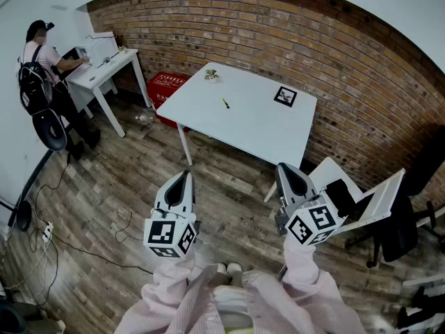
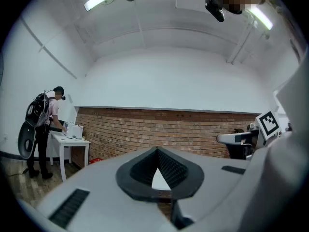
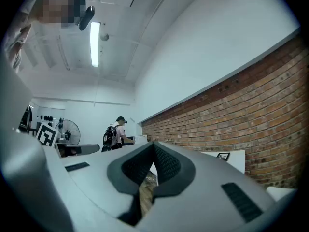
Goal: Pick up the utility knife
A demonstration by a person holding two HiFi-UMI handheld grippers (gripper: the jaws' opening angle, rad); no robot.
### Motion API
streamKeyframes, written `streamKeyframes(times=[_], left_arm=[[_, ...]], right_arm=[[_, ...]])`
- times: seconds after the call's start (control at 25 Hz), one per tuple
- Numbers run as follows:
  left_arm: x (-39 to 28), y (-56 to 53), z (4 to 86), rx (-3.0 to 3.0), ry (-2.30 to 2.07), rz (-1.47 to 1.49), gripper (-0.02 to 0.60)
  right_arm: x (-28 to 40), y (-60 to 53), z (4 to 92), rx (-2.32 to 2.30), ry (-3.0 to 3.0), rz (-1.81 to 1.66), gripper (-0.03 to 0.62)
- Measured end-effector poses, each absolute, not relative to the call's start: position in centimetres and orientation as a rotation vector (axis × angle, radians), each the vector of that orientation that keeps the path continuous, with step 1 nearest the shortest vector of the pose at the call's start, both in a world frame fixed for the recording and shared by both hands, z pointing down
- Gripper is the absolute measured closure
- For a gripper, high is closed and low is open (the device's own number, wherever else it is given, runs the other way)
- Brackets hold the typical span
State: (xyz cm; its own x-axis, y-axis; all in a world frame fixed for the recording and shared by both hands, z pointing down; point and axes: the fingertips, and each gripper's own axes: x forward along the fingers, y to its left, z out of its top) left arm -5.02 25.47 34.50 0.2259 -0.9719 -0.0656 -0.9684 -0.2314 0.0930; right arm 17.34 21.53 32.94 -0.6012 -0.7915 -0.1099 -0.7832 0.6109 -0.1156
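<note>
- Looking down through the head view, you see the utility knife point(image 1: 225, 104) as a small dark sliver. It lies flat near the middle of the white surface point(image 1: 257, 127), well ahead of both tools and beyond a stretch of wooden floor point(image 1: 125, 186).
- Your left tool point(image 1: 182, 177) has its jaws closed together with nothing between them. It hangs over the floor, short of the surface.
- Your right tool point(image 1: 286, 168) is likewise closed on nothing, and it appears close to the surface's near edge.
- The knife lies forward of the tools and between them, a little toward the left tool's side (neither looks clearly nearer, by my judgement).
- Its long axis appears to run roughly away from you, with the far end leaning slightly left, though it is too small to be sure.
- Either tool would need its jaws parted and a forward reach over the near edge to take it.
</note>
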Motion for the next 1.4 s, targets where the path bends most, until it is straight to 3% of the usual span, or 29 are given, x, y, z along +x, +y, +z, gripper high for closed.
streamKeyframes(times=[0.84,1.0,1.4], left_arm=[[-4.0,24.2,35.8,2.387,-1.985,-0.089,0.589],[-3.7,24.0,36.4,2.367,-1.997,-0.087,0.589],[-4.2,22.9,37.3,2.322,-2.019,-0.047,0.589]], right_arm=[[20.9,18.7,35.1,-1.359,2.648,-0.110,0.588],[20.9,17.8,35.4,-1.335,2.655,-0.137,0.507],[19.7,15.9,36.6,-1.297,2.705,-0.189,0.450]])
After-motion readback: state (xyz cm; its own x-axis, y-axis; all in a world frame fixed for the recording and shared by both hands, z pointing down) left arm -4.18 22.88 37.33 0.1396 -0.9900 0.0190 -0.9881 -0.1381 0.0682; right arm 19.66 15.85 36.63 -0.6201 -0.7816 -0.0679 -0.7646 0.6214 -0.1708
